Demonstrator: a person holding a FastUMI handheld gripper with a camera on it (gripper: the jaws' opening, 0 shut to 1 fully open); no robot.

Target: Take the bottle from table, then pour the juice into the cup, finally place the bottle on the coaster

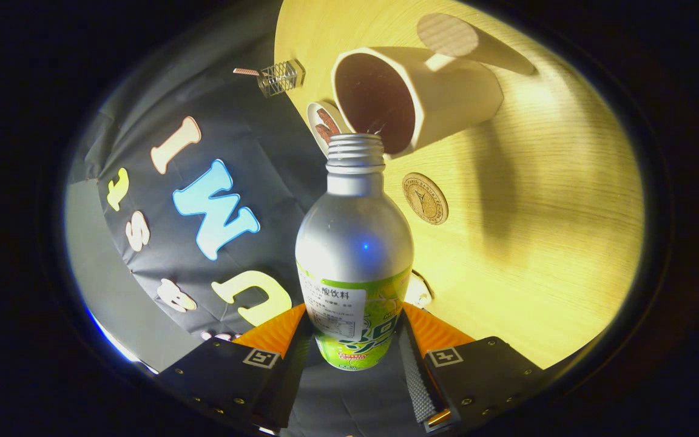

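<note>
We see our gripper (355,340) clamping the silver aluminium bottle (354,243), mouth at the white cup (410,97) on the pale wooden table (556,230) beyond.

gripper view; rides claw (354,352); rolled sideways; close over table (556,243)

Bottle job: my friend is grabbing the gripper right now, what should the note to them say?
Gripper: shut on the bottle, both fingers pressing its labelled lower part.
Bottle: uncapped, tipped over so its open mouth sits at the rim of the cup, which stands on the wooden table.
Coaster: round, lying bare on the table just beside the bottle's neck, short of the cup.
Done: bottle taken from the table and brought to the cup.
Left: finish the pour (I cannot tell how much juice has gone in), then stand the bottle on the coaster.
</note>
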